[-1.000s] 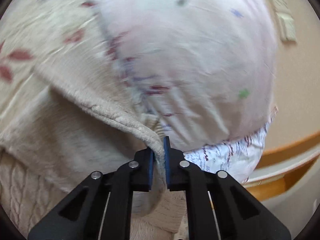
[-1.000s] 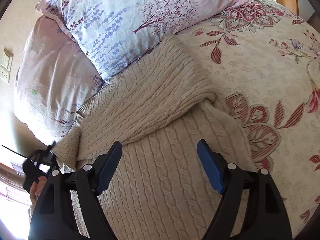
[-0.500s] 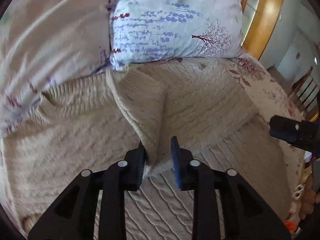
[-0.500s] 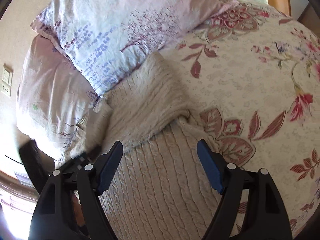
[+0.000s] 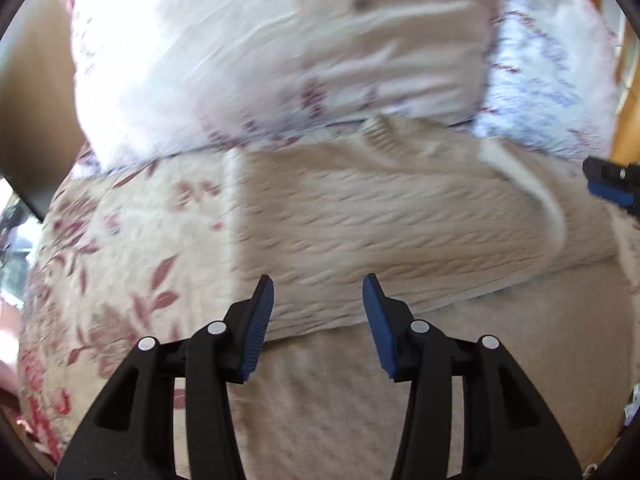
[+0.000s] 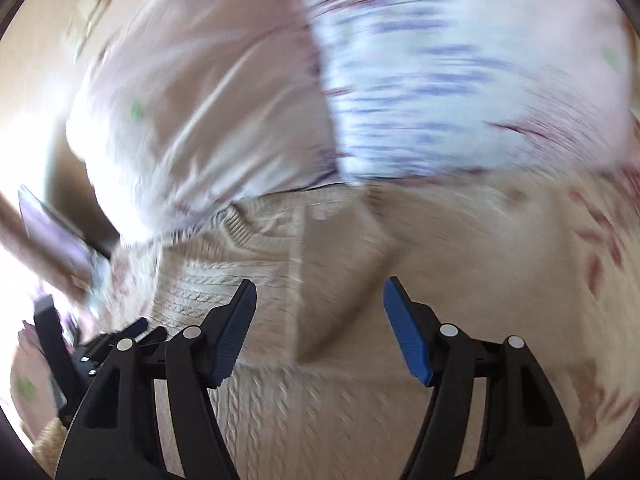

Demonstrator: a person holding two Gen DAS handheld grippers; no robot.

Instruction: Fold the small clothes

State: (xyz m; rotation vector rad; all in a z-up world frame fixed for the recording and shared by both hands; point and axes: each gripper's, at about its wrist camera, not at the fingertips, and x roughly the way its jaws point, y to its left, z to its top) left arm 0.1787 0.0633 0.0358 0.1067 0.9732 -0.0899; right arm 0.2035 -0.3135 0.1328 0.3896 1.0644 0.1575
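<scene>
Left wrist view shows the left gripper (image 5: pixel 318 316) poised low over the cream cable-knit sweater (image 5: pixel 400 232), jaws spread wide and holding nothing. The sweater lies on the floral bedspread (image 5: pixel 120 248), its sleeves folded across its body, just below the pillows (image 5: pixel 280 52). The right gripper (image 6: pixel 320 320) hovers over the sweater too, jaws wide and empty; both views are blurred.

The left black two-finger gripper with blue ribbed pads (image 5: pixel 318 320) stands with its jaws spread wide and nothing between them, its fingers reaching from 6 o'clock toward 12 o'clock. The right black two-finger gripper with blue ribbed pads (image 6: pixel 320 328) is likewise spread wide and holds nothing. In the left wrist view the right gripper's tip shows at 3 o'clock; in the right wrist view the left gripper shows blurred near 8 o'clock.
</scene>
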